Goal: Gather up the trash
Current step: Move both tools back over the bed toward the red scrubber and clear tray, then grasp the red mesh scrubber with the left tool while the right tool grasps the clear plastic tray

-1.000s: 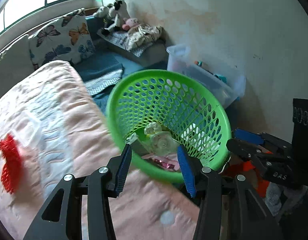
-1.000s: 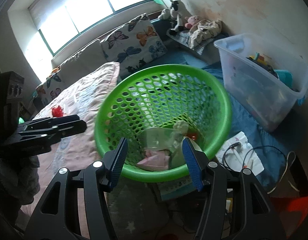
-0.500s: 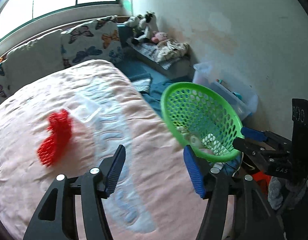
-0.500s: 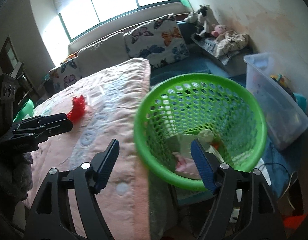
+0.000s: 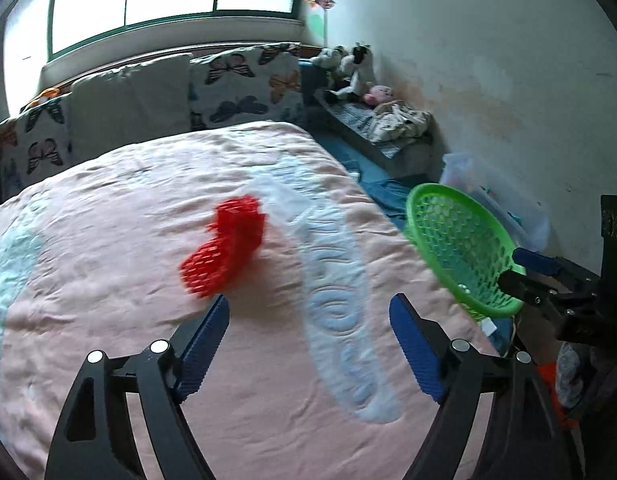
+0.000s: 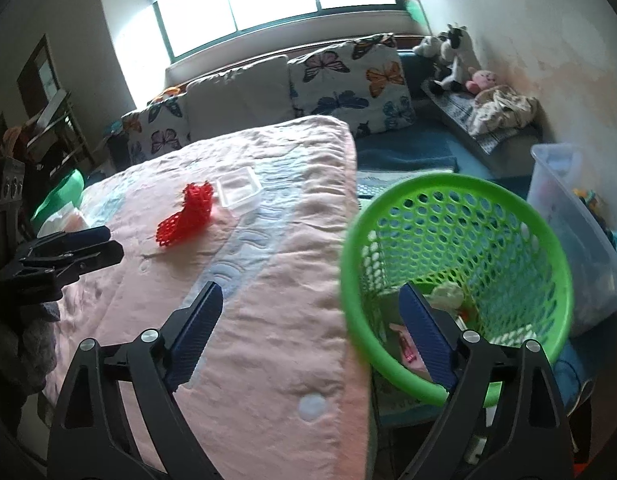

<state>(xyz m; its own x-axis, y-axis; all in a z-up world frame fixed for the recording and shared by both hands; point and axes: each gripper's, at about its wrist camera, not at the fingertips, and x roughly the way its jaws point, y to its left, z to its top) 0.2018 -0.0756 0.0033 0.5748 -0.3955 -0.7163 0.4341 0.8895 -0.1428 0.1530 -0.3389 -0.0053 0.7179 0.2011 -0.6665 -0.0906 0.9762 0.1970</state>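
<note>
Left wrist view takes in the pink bed (image 5: 108,320), with the green basket (image 5: 460,256) off its edge at three o'clock, already holding some scraps. At ten o'clock from the left gripper (image 5: 308,320), whose jaws gape wide with nothing between them, lies the red net (image 5: 224,252), and just behind it a clear tray (image 6: 239,190). The right gripper (image 6: 308,312) is equally spread and empty. For a clean pick, I judge the left gripper should straddle the net's bunched middle and close low, avoiding the quilt.
</note>
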